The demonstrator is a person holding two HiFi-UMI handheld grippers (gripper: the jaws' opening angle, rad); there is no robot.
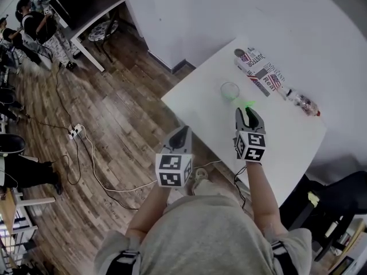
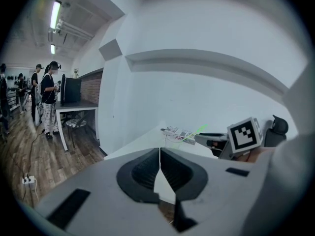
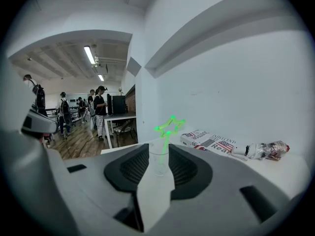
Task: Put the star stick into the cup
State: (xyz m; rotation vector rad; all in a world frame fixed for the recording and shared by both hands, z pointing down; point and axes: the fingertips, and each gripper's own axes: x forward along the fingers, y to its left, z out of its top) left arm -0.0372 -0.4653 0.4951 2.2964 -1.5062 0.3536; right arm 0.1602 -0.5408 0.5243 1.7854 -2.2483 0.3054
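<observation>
A clear plastic cup (image 1: 230, 90) (image 3: 159, 157) stands on the white table (image 1: 198, 110). The green star stick (image 1: 248, 103) (image 3: 170, 125) leans in it, with its star head above the rim on the side nearer my right gripper. That gripper (image 1: 248, 113) (image 3: 159, 149) is open just short of the cup, with its jaws wide and off the stick. Off the table's near edge my left gripper (image 1: 179, 135) (image 2: 160, 152) hovers, shut with nothing in it. In the left gripper view the right gripper (image 2: 209, 138) shows at the right beside the star stick (image 2: 199, 130).
A printed paper pack (image 1: 261, 73) (image 3: 209, 140) and a crumpled plastic bottle (image 1: 301, 102) (image 3: 263, 150) lie behind the cup near the wall. Cables and a power strip (image 1: 74, 132) lie on the wooden floor at left. People stand by a desk (image 1: 86, 16) farther back.
</observation>
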